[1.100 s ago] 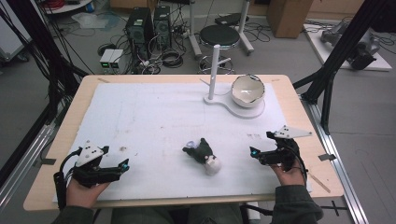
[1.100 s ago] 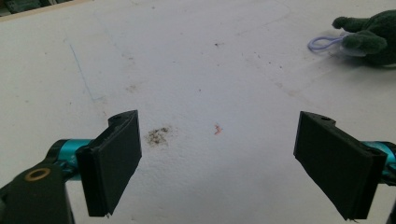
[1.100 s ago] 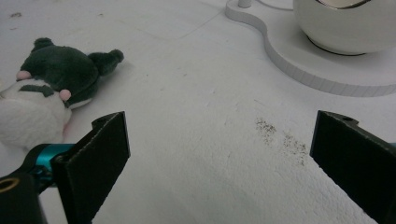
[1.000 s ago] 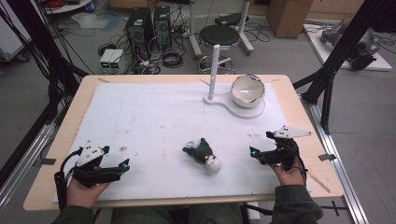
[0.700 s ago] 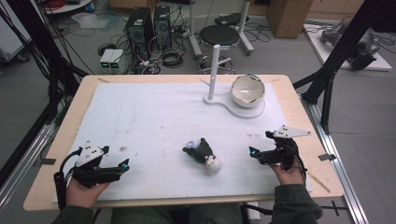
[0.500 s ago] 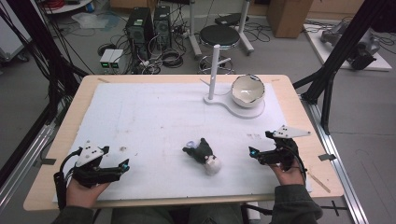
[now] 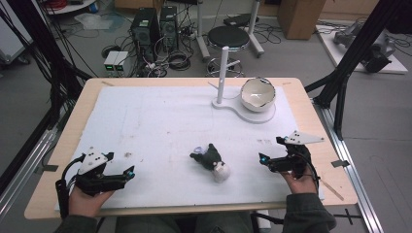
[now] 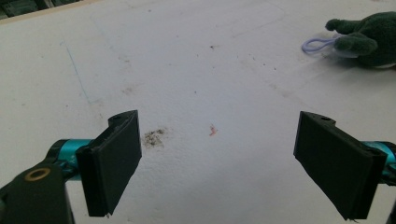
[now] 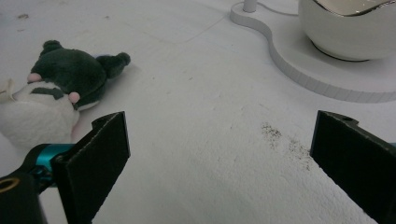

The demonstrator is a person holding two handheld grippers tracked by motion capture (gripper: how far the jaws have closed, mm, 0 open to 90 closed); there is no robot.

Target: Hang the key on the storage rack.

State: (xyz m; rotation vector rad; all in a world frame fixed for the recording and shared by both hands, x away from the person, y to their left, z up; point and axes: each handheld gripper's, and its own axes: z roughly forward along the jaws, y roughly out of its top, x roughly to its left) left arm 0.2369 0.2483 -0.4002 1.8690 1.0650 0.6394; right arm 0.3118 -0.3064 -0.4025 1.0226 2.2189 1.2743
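Nothing is gripped yet: left gripper [image 7: 127, 173] and right gripper [image 7: 265, 160], jaws apart, flank the plush toy [image 7: 214, 162] at lower centre, likely the next grab

No text, label, brand, number or sign can be read anywhere in these views. The white sheet [image 7: 160, 121] covering the wooden table [image 7: 68, 145] carries only faint pencil lines, dark smudges and a small red fleck, none forming letters. The equipment on the floor beyond the table's far edge is too small to read.
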